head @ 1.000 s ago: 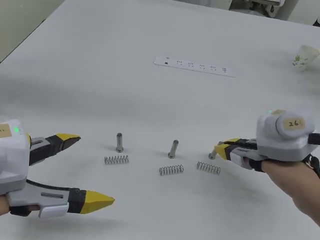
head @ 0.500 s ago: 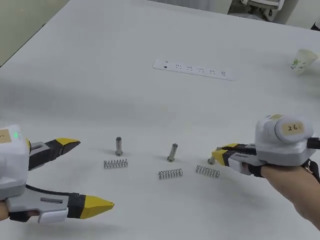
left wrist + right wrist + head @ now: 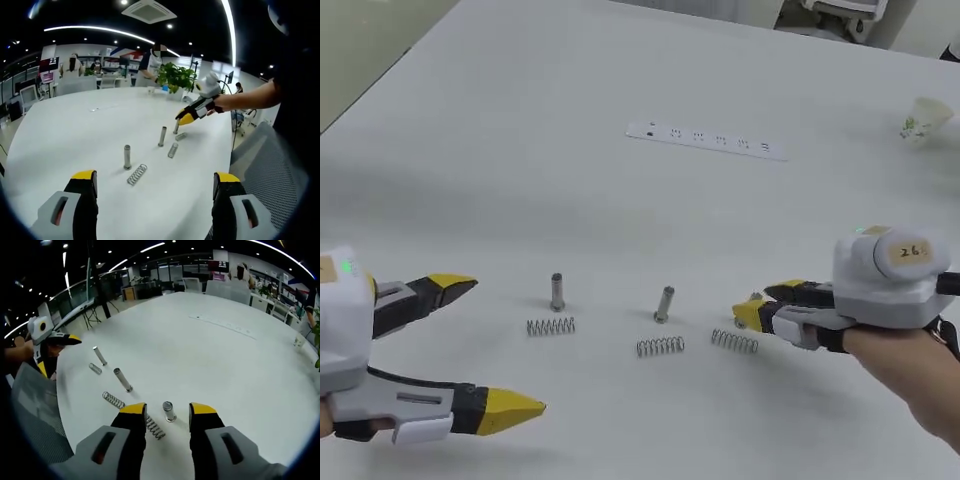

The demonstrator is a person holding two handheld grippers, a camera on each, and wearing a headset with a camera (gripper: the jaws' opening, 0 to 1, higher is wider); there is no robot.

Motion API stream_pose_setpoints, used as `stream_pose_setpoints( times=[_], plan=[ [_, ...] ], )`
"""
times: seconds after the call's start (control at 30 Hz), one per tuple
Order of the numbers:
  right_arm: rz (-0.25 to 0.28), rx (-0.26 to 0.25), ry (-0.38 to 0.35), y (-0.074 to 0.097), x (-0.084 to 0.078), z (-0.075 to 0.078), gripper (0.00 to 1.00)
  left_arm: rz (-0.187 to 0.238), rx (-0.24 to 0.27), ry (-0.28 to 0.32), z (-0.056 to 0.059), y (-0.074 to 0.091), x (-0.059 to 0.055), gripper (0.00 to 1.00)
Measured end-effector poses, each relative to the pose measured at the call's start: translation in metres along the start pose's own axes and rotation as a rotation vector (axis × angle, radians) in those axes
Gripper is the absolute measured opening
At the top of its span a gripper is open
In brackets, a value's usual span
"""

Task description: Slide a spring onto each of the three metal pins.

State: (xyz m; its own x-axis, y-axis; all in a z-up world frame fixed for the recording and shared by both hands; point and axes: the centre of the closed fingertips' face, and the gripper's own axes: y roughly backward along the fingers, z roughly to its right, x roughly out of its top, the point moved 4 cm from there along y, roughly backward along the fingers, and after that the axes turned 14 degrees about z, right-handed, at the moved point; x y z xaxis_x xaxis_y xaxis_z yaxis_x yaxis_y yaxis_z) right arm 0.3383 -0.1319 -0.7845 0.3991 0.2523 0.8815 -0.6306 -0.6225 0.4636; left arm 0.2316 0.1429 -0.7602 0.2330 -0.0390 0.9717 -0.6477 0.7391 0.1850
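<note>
Right gripper view: your right hand-held gripper [image 3: 168,409], jaws apart, straddles the upright pin [image 3: 169,413]; closing off-centre may topple it.

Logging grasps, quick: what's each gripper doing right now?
Left gripper: open wide, holding nothing.
Right gripper: open, jaws either side of a standing pin, not yet clamped on it.

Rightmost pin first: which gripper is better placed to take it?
Right. The right gripper has that pin between its open fingers, its spring alongside; the left gripper hangs open, farther off.
</note>
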Motion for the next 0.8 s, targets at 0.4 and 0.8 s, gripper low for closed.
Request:
stream_pose_setpoints(
  times=[0.4, 0.8],
  plan=[
    [0.022, 0.016, -0.007, 0.006, 0.0, -0.003, 0.4, 0.002, -0.003, 0.008, -0.001, -0.001, -0.002, 0.95],
    [0.054, 0.038, 0.018, 0.015, 0.006, -0.008, 0.48, 0.005, -0.002, 0.007, -0.002, -0.002, -0.001, 0.95]
  ],
)
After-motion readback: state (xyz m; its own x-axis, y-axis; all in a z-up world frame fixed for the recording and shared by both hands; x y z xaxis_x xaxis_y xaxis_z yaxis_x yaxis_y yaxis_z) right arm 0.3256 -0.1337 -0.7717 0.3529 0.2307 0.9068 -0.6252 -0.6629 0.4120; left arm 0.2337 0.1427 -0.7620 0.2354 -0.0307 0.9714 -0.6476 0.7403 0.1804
